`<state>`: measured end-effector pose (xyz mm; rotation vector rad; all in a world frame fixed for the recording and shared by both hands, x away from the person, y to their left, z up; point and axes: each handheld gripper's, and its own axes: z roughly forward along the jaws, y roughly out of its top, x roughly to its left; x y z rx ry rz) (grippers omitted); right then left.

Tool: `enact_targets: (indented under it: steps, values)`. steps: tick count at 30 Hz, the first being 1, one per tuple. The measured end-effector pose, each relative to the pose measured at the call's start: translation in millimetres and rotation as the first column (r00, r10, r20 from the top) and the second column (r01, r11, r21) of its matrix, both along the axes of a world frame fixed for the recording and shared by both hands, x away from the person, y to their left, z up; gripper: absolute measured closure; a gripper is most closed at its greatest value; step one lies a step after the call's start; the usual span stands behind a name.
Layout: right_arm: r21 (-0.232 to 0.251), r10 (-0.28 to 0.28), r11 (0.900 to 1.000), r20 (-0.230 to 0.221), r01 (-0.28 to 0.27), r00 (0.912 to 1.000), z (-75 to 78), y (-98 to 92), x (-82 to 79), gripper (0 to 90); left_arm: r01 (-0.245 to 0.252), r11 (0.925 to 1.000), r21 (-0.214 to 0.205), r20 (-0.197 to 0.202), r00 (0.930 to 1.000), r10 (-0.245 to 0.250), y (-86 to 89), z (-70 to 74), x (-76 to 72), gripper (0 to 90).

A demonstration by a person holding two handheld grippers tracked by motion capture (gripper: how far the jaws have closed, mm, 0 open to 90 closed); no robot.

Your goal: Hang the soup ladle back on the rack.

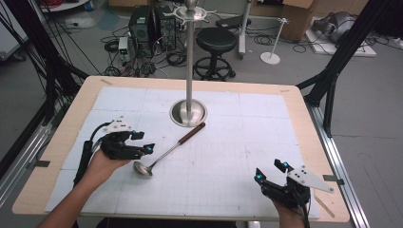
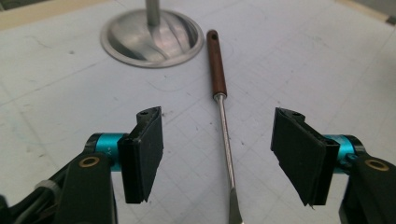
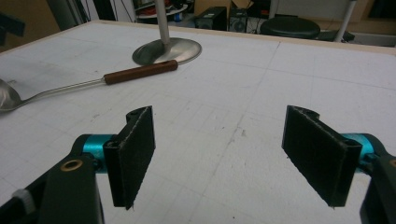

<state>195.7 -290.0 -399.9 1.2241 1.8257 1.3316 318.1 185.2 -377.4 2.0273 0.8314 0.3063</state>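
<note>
Jaws of the left gripper are standing apart on either side of the ladle's thin steel shaft, with clear gaps to both pads, so nothing is being pinched yet. Jaws of the right gripper are gaping wide over bare white mat near the table's front right corner, holding nothing.

Lying flat on the mat, the ladle is sitting left of centre, well apart from the right gripper. Its long axis is running diagonally: the bowl is pointing toward the person's left hand, and the brown wooden handle is pointing up and away, its tip ending just beside the round steel base of the hook stand.

Judging by its looks, the ladle is stiff and fairly light, with most of its weight at the bowl end. The polished shaft is probably slippery and narrow, so it could roll or swivel between flat pads. The wooden handle is looking like the better place to grip: thicker, less slick, and easier to keep from turning.
</note>
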Motion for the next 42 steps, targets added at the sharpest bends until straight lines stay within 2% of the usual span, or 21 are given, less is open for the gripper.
enact_targets:
  steps: [1, 3, 4, 6, 9, 13, 17, 21, 23, 26, 30, 31, 32, 33, 41, 42]
  values:
    - [-0.001, 0.001, 1.0, 0.001, -0.001, 1.0, 0.1, 0.2, -0.1, 24.4, 0.011, 0.9997, 0.022, -0.009, 0.9999, -0.011, -4.6, -1.3, 2.6, 36.0]
    - [0.0, 0.0, 1.0, 0.008, 0.0, 1.0, 1.3, 0.0, 0.1, 24.4, 0.049, 0.9944, 0.094, -0.045, 0.998, -0.045, -17.3, -4.6, 10.3, 38.1]
    - [0.003, -0.003, 1.0, 0.01, 0.003, 0.9999, 1.8, 0.0, 0.0, 24.4, 0.049, 0.9944, 0.094, -0.045, 0.998, -0.045, -17.3, -4.6, 10.3, 38.3]
    - [0.008, -0.003, 1.0, 0.013, 0.002, 0.9999, 2.8, 1.0, -0.2, 24.4, 0.072, 0.9902, 0.12, -0.079, 0.995, -0.062, -25.6, -7.7, 15.9, 40.1]
    - [0.007, -0.003, 1.0, 0.014, 0.003, 0.9999, 2.8, 1.2, -0.3, 24.4, 0.082, 0.9855, 0.148, -0.108, 0.9919, -0.067, -32.3, -12.2, 22.2, 40.9]
    - [0.013, -0.011, 0.9999, 0.008, 0.011, 0.9999, 2.3, -1.0, 0.1, 24.4, 0.082, 0.9817, 0.172, -0.144, 0.988, -0.057, -36.8, -19.4, 27.8, 44.4]
    - [0.02, -0.018, 0.9996, 0.008, 0.018, 0.9998, 1.9, -3.3, 0.1, 24.4, 0.083, 0.9782, 0.19, -0.161, 0.9856, -0.052, -40.0, -22.3, 29.5, 46.1]
    - [0.022, -0.023, 0.9995, 0.013, 0.023, 0.9996, 3.1, -3.2, 0.2, 24.4, 0.114, 0.9675, 0.225, -0.174, 0.9818, -0.075, -51.8, -21.0, 30.4, 47.7]
    - [0.022, -0.022, 0.9995, 0.014, 0.022, 0.9997, 3.2, -3.1, 0.3, 24.4, 0.111, 0.9684, 0.224, -0.174, 0.982, -0.072, -54.1, -21.7, 30.6, 47.7]
    - [0.024, -0.021, 0.9995, 0.014, 0.021, 0.9997, 3.4, -3.3, -0.8, 24.4, 0.118, 0.9536, 0.277, -0.195, 0.9786, -0.064, -59.6, -28.5, 32.6, 47.7]
    - [0.03, -0.029, 0.9992, 0.014, 0.028, 0.9995, 4.1, -5.7, -2.4, 24.4, 0.121, 0.9476, 0.296, -0.217, 0.9744, -0.057, -63.5, -32.8, 35.1, 50.2]
    - [0.033, -0.032, 0.999, 0.02, 0.032, 0.9993, 4.5, -7.3, -2.9, 24.4, 0.116, 0.9434, 0.311, -0.221, 0.9742, -0.047, -65.1, -34.9, 36.0, 51.8]
    - [0.035, -0.035, 0.9988, 0.019, 0.034, 0.9992, 4.5, -7.7, -3.1, 24.4, 0.116, 0.9434, 0.311, -0.221, 0.9742, -0.047, -65.1, -34.9, 36.0, 51.9]
    - [0.037, -0.037, 0.9987, 0.016, 0.037, 0.9992, 4.7, -8.2, -3.6, 24.4, 0.119, 0.9381, 0.325, -0.233, 0.9716, -0.042, -65.1, -36.5, 36.9, 52.7]
    - [0.038, -0.041, 0.9985, 0.018, 0.04, 0.999, 4.8, -8.4, -3.7, 24.4, 0.12, 0.9339, 0.337, -0.238, 0.9704, -0.039, -65.5, -37.4, 37.4, 58.4]
    - [0.038, -0.04, 0.9985, 0.017, 0.04, 0.999, 4.8, -8.3, -3.7, 24.4, 0.129, 0.9306, 0.342, -0.241, 0.9695, -0.046, -65.4, -37.7, 37.7, 59.1]
